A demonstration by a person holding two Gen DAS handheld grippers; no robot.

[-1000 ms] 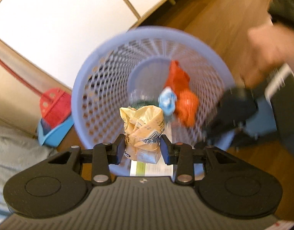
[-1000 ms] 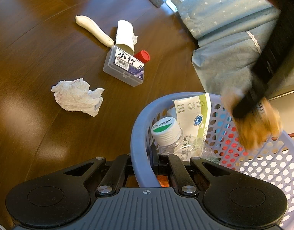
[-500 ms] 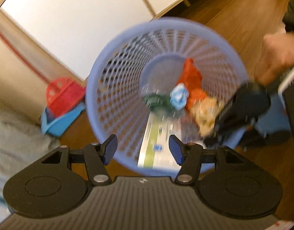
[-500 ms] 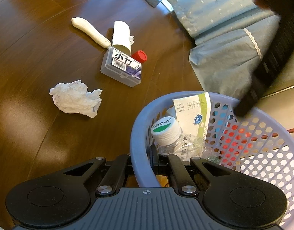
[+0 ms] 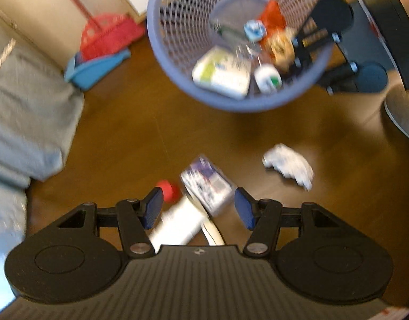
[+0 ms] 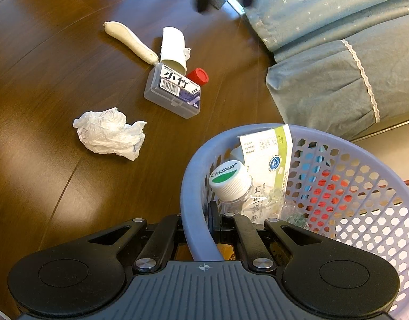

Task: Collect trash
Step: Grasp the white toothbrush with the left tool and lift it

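Observation:
My right gripper (image 6: 197,218) is shut on the near rim of the lilac mesh basket (image 6: 258,130), which holds a clear bottle with a white cap (image 6: 227,178), a paper packet (image 6: 268,154) and other scraps. On the brown floor lie a clear plastic box (image 6: 175,90), a red cap (image 6: 197,76), a white paper cup (image 6: 172,48), a white stick-shaped piece (image 6: 129,41) and a crumpled tissue (image 6: 108,132). My left gripper (image 5: 198,209) hangs open and empty above the plastic box (image 5: 207,184), red cap (image 5: 168,190) and cup (image 5: 177,225). The basket (image 5: 231,106) lies beyond it.
Blue-grey bedding (image 6: 338,66) borders the floor on one side, also seen as bedding (image 5: 25,112) in the left wrist view. A red brush and blue dustpan (image 5: 97,50) lean by the wall near the basket. The tissue (image 5: 288,165) lies right of my left gripper.
My left gripper let a yellowish wrapper drop into the basket, opened, then swung away from above the basket to over the floor litter. The right gripper kept still on the rim.

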